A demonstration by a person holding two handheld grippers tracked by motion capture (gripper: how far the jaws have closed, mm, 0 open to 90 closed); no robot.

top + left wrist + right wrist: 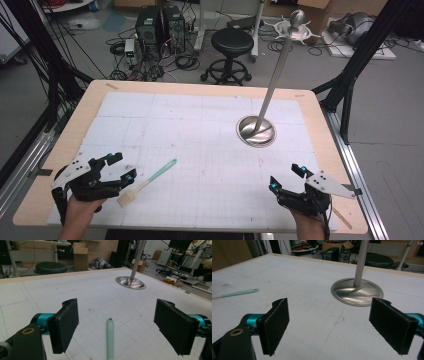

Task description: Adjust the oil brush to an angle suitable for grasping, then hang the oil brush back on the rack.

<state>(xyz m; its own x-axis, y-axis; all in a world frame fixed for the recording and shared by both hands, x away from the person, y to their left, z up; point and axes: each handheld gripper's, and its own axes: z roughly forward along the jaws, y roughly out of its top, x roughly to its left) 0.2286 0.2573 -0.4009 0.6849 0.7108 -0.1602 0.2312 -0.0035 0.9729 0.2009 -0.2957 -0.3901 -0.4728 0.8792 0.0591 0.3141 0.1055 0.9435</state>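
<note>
— Anything hidden?
— The brush's [146,183] bristle end is cut off in my left hand-held gripper [118,167] view.
— Your grippers?
— Both wide open, empty; the brush lies on the tabletop [210,150] just right of my left one; the right hand-held gripper [285,178] is well apart.

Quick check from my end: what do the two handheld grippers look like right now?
Both are black-bodied. The left gripper and right gripper each carry a grey three-cornered plate with small dark holes, teal collars at the jaw roots and flat, black, rectangular pads. A brass-coloured ring sits on the body near the camera.
</note>
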